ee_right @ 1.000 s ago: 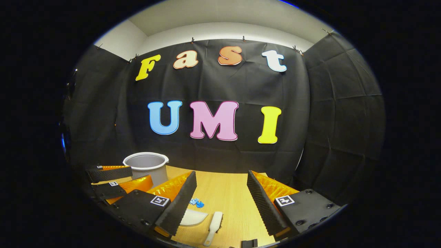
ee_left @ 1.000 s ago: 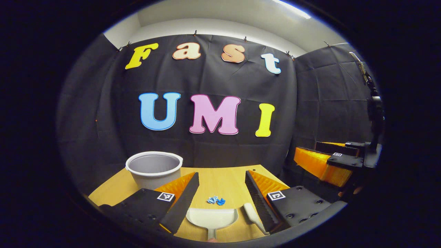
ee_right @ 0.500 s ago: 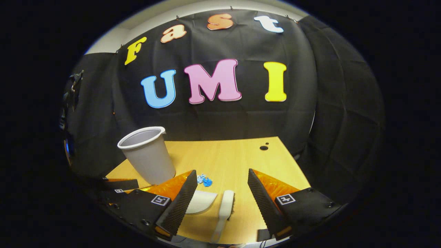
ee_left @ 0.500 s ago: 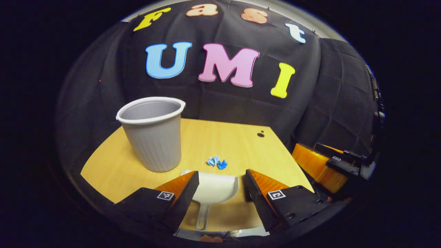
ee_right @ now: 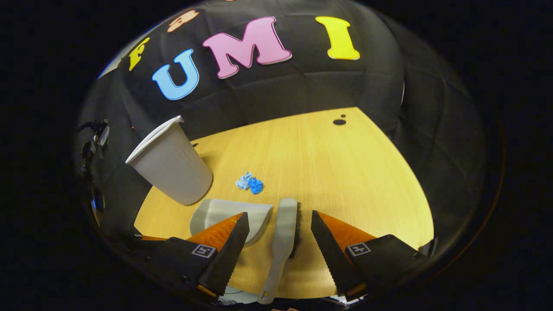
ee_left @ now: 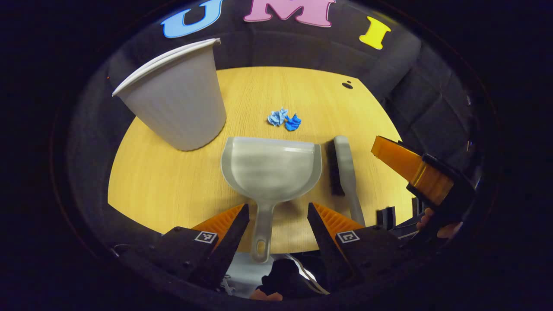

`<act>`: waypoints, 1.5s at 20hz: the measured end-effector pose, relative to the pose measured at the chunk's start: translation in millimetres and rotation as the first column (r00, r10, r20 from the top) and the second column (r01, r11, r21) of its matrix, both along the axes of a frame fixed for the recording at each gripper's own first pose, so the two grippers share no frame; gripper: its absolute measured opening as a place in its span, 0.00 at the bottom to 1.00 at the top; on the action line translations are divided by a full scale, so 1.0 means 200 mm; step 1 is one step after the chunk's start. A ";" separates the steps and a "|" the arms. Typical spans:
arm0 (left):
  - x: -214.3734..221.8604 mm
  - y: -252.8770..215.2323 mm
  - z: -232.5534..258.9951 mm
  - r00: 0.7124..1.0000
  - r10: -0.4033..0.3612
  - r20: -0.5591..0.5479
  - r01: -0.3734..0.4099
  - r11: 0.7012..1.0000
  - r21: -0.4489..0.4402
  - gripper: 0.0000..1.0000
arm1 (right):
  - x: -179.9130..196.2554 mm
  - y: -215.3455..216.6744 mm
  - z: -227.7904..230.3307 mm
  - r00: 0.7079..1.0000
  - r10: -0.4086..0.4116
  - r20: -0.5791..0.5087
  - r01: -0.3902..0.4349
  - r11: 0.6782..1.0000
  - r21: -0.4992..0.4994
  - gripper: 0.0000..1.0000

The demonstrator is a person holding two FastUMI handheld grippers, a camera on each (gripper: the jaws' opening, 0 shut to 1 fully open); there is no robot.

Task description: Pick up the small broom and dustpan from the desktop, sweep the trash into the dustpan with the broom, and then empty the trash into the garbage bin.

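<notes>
A grey dustpan [ee_left: 271,170] lies on the wooden desk, its handle pointing toward me between the fingers of my open left gripper [ee_left: 278,212]. Beside it on the right lies the small grey broom [ee_left: 344,175], bristles facing the dustpan. In the right gripper view the broom [ee_right: 283,242] runs between the fingers of my open right gripper [ee_right: 280,220], with the dustpan [ee_right: 220,214] to its left. Crumpled blue trash [ee_left: 284,119] sits just beyond the dustpan's mouth; the same trash [ee_right: 249,183] appears ahead of the broom. Neither gripper touches anything.
A tall grey garbage bin [ee_left: 175,101] stands at the desk's left, also seen as the bin [ee_right: 170,164] in the right gripper view. The right gripper with a hand [ee_left: 425,179] shows at the right of the left gripper view. A dark hole [ee_right: 339,122] marks the desk's far corner.
Both grippers have tilted down and come lower over the desk. The dustpan handle now lies between the left fingers, and the broom handle between the right fingers.
</notes>
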State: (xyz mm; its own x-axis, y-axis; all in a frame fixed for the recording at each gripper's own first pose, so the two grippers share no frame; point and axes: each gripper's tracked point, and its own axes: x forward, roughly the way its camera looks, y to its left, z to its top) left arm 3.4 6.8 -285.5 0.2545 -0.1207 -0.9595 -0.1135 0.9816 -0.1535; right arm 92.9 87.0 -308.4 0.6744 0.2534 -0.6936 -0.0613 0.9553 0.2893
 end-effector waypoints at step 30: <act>0.18 0.09 -0.42 0.958 -0.120 -0.261 0.129 0.992 0.015 0.83 | -0.27 0.07 -0.65 0.811 -0.055 -0.582 -0.132 0.953 -0.274 0.90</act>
State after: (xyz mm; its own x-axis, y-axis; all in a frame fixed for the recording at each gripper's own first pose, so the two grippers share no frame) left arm 39.9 25.6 -370.3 -0.0188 -0.1037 -0.9944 -0.0217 0.9944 -0.1033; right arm 39.4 102.0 -439.2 0.1188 -0.0030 -0.9929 -0.0109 0.9999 -0.0043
